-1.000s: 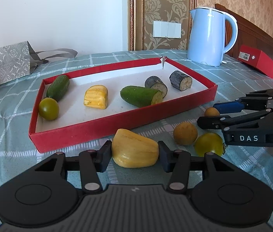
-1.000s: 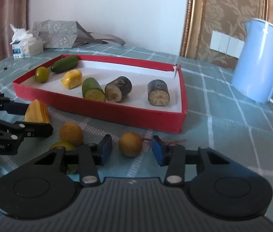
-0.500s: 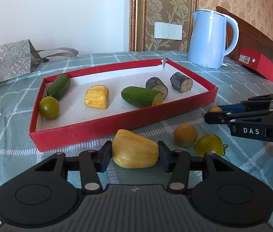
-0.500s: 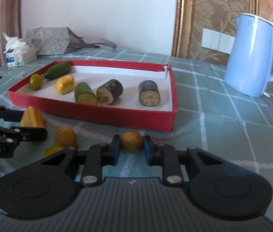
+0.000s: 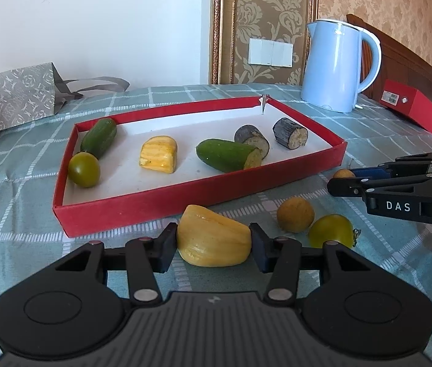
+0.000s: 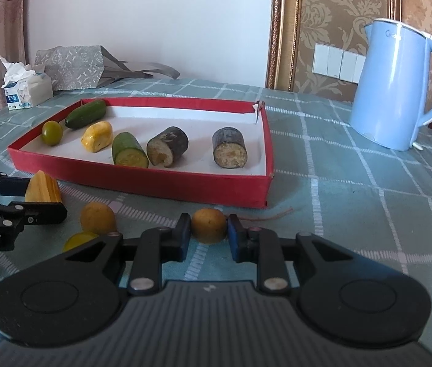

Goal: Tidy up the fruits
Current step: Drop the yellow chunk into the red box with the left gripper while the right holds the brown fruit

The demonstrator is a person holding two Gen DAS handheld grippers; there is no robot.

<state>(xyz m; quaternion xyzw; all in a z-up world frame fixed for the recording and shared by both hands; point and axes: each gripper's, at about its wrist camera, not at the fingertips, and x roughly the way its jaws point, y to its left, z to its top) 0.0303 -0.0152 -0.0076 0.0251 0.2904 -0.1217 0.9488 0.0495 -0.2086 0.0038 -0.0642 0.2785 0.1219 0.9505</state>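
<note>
My left gripper (image 5: 212, 247) is shut on a yellow jackfruit piece (image 5: 214, 240), just in front of the red tray (image 5: 154, 208). My right gripper (image 6: 209, 235) is shut on a small round tan fruit (image 6: 209, 225), near the tray's right front corner (image 6: 258, 195). The right gripper also shows in the left wrist view (image 5: 347, 180). Another tan fruit (image 5: 295, 214) and a yellow-green tomato (image 5: 332, 235) lie on the cloth between the grippers. The tray holds two cucumber pieces, a green tomato, a yellow piece and two dark cut pieces.
A blue kettle (image 6: 399, 88) stands to the right behind the tray. A grey paper bag (image 6: 72, 67) and a tissue pack (image 6: 26, 91) sit at the far left. A red box (image 5: 414, 110) lies at the far right.
My right gripper has closed on the small tan fruit and risen slightly. My left gripper keeps its hold on the jackfruit piece and has hardly moved.
</note>
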